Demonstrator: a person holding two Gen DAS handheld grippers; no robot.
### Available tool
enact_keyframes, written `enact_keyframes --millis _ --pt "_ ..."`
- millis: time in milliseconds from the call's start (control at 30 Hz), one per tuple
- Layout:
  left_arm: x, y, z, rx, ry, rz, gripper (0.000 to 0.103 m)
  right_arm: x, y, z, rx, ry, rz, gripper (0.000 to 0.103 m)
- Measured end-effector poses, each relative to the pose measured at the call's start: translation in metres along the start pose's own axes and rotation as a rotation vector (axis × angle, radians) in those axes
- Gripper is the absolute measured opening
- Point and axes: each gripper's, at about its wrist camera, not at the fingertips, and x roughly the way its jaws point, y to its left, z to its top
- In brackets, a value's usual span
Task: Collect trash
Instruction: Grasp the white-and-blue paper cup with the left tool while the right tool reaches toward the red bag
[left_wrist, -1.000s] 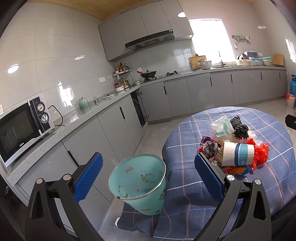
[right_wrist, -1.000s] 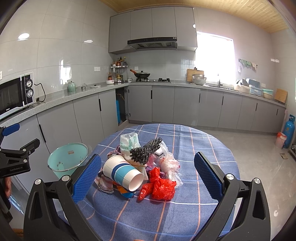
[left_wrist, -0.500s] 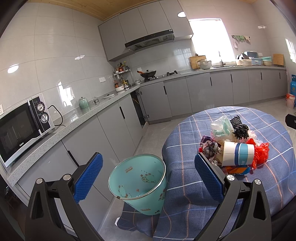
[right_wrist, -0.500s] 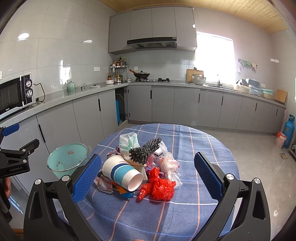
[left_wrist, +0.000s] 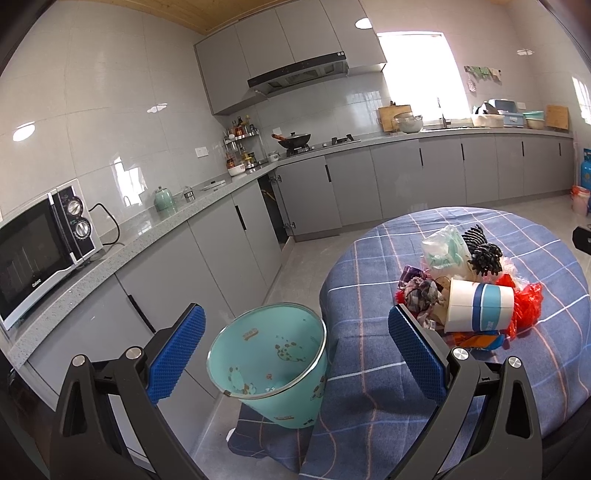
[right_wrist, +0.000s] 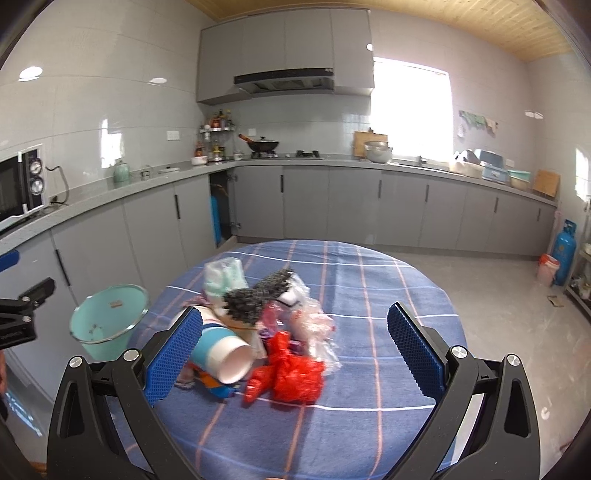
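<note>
Trash (right_wrist: 266, 332) lies heaped on the round worktop (right_wrist: 369, 424) with its blue checked cloth, ahead of the right tongs (right_wrist: 293, 347), whose blue pads stand wide apart and hold nothing. Nearest the right tongs' left pad, a paper cup (right_wrist: 225, 350) lies on its side, its long axis running across the pile and its open mouth turned toward the right wrist camera. A red plastic bag (right_wrist: 291, 373) sits just beside the cup's mouth. The left tongs (left_wrist: 295, 354) are also spread and empty, held over a teal bin (left_wrist: 273, 354) that stands at the worktop's edge, its opening tilted toward the left wrist camera.

From the left wrist, the cup (left_wrist: 480, 308) shows its side, blue band and white base; the bin's stained inside is plain there. The right wrist view is blurred, showing only the bin's rim (right_wrist: 110, 314), and the left tongs' tip at the frame's left edge.
</note>
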Motion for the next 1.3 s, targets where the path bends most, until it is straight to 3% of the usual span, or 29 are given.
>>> enact_keyframes --millis 733,1300 --pt "0.069 -0.106 -0.003 0.09 0.065 -0.184 0.097 0.056 -0.035 -0.05 -0.03 0.096 -0.079 0.098" --pt "0.065 -0.159 -0.002 0.101 0.104 -0.273 0.098 0.067 -0.07 -0.072 0.037 0.138 -0.116 0.093"
